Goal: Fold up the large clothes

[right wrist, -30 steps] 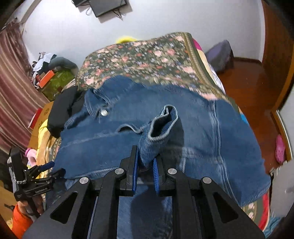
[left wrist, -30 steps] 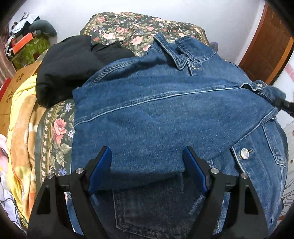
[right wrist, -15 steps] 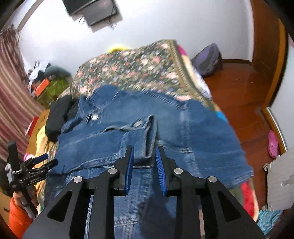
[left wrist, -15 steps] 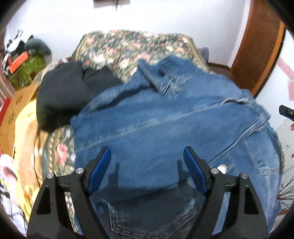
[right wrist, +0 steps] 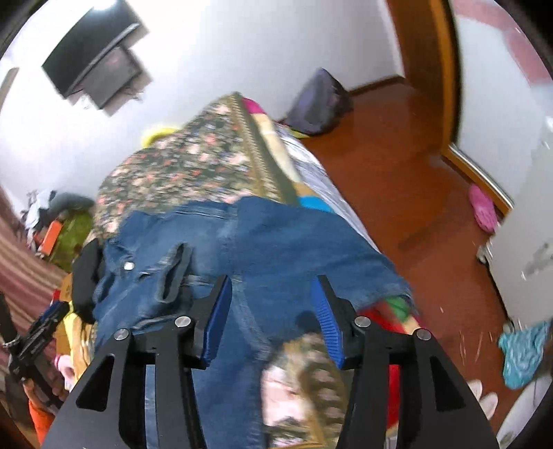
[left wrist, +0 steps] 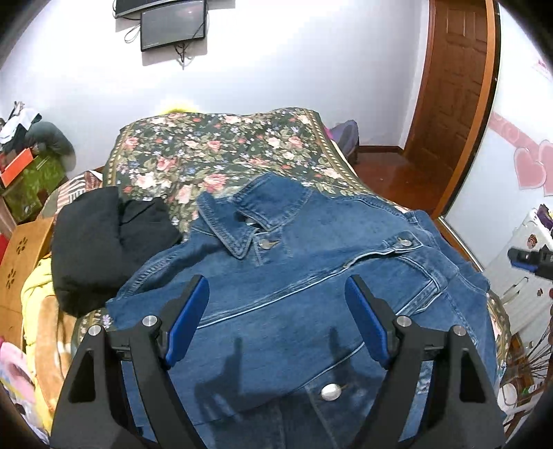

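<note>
Denim jacket [left wrist: 311, 276] lies spread on the floral bedspread [left wrist: 214, 152], collar up and away from the cameras, one sleeve laid across its front with the cuff [right wrist: 172, 273] opening upward. Nearest the lens, the left gripper [left wrist: 276, 324] hangs above the jacket's lower front with its blue pads wide apart and nothing between them, its shadow falling on the cloth. The right gripper [right wrist: 273, 321] is likewise spread and empty, poised over the jacket's right edge where the hem droops off the side of the bed; that view is blurred. Judging by the sleeve lying inward, the sleeve fold on one side looks done and the hands are between grasps. The next move probably calls for pinching the loose right-hand edge or the hem and carrying it over, keeping the heavy denim flat. Farther off, a black garment [left wrist: 103, 241] sits just beside the jacket's shoulder, and a wall screen [left wrist: 172, 24] hangs beyond the bed.
</note>
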### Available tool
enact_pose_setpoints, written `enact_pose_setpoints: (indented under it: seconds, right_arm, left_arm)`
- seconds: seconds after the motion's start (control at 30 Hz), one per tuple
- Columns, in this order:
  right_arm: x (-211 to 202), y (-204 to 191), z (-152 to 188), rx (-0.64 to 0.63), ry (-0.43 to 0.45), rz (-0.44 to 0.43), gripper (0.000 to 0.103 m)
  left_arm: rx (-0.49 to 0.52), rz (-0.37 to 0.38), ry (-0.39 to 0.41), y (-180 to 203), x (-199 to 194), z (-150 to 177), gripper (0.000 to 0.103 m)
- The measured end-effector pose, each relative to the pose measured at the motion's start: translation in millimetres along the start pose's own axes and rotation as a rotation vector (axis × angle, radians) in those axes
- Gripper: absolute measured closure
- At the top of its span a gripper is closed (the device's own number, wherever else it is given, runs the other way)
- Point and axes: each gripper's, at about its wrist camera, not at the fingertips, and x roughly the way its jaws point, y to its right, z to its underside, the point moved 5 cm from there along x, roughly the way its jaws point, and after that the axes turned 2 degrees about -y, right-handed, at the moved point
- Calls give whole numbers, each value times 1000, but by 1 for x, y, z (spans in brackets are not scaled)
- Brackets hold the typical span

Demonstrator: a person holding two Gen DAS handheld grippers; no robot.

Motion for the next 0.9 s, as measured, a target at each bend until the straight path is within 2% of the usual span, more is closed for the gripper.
enact_pose_setpoints:
  seconds: [0.17, 0.37, 0.5, 0.77, 0.83, 0.9]
  right_arm:
    - [24, 38, 13, 129, -85, -31, 56]
    - [58, 64, 19, 253, -164, -86, 56]
    - [70, 71, 10, 308, -153, -106, 54]
    - [92, 70, -13, 285, -165, -30, 51]
    - [93, 67, -17, 277, -154, -4, 54]
    - [88, 60, -22, 239, -129, 40, 64]
  left_arm:
    - [20, 13, -49, 16, 20, 7, 23]
    - [20, 13, -75, 23, 31, 12, 23]
    - [11, 9, -84, 22, 34, 12, 23]
    - [9, -9, -81, 16, 34, 11, 23]
    - [7, -11, -77, 14, 31, 12, 23]
    - [8, -14, -72, 12, 28, 13, 23]
